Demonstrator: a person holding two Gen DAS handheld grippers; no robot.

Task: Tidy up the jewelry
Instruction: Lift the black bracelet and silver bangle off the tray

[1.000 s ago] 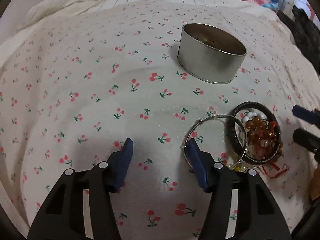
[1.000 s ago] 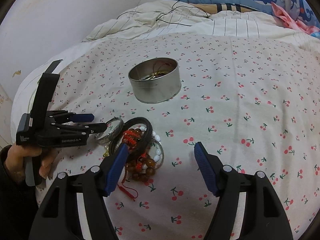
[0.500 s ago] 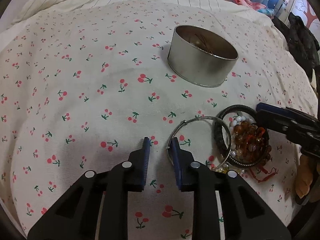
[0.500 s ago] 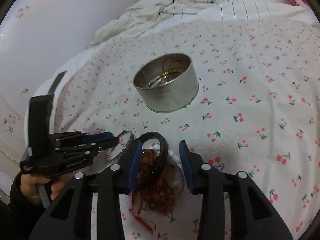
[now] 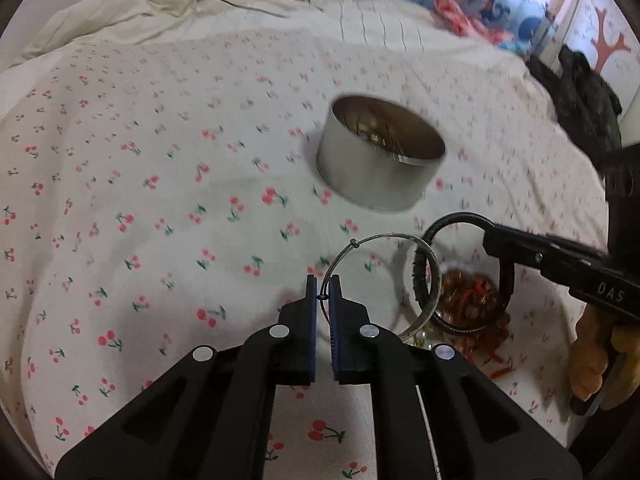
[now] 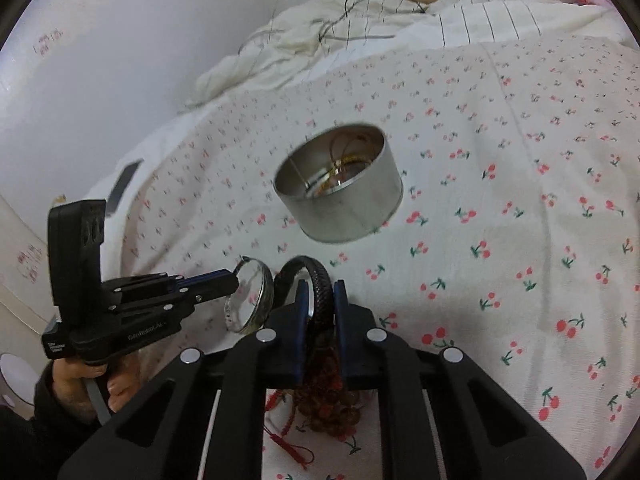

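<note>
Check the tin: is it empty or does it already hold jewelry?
Not empty. The tin stands upright and open on the bedsheet, and the right wrist view shows gold-coloured pieces and thin cords on its bottom; which pieces, cannot tell.

"DAS" on right gripper; "GenRobot.AI" on left gripper.

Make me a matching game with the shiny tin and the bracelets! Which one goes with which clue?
Things:
1. silver bangle
2. black braided bracelet
3. round metal tin
4. brown bead bracelet

Clues:
A. sits open on the cherry-print sheet, with jewelry already inside
B. pinched by the left gripper
C. lies in a pile under the black bracelet
D. pinched by the right gripper

Pairs: 1-B, 2-D, 3-A, 4-C
</note>
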